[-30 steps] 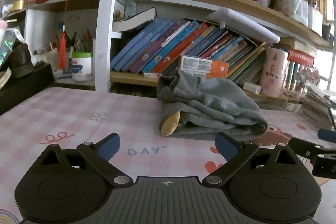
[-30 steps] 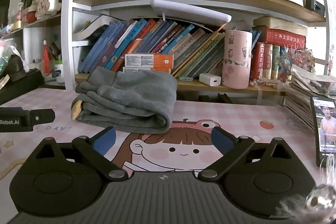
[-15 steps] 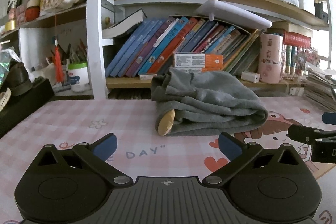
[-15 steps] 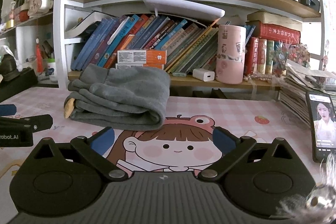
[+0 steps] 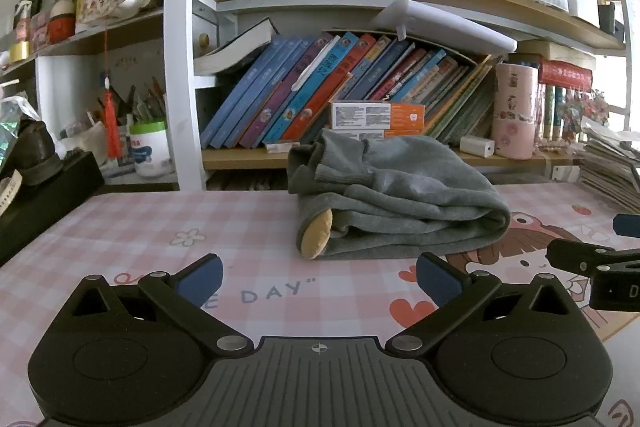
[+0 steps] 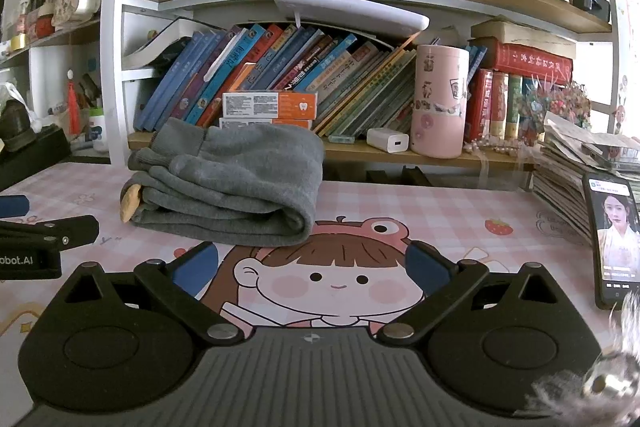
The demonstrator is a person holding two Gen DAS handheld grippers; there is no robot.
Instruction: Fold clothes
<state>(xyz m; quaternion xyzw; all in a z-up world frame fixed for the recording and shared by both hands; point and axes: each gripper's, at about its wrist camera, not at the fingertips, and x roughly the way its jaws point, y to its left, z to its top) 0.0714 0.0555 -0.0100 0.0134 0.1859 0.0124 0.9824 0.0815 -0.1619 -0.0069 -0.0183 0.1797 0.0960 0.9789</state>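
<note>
A grey garment [image 5: 396,203] lies folded in a thick bundle on the pink checked desk mat [image 5: 224,223], a tan patch at its left end. It also shows in the right wrist view [image 6: 236,191]. My left gripper [image 5: 318,281] is open and empty, a short way in front of the bundle. My right gripper [image 6: 312,267] is open and empty, in front of the bundle's right end. Each gripper shows at the edge of the other's view: the right one [image 5: 592,263], the left one [image 6: 44,235].
A bookshelf [image 5: 360,87] full of books stands right behind the garment. A pink cup [image 6: 440,111] and a white charger [image 6: 387,143] sit on its low shelf. A phone [image 6: 612,235] leans on stacked papers [image 6: 568,171] at the right. A black box [image 5: 44,195] sits at the left.
Both grippers have drawn back a little and levelled out. The folded garment has not moved. Both grippers stay open.
</note>
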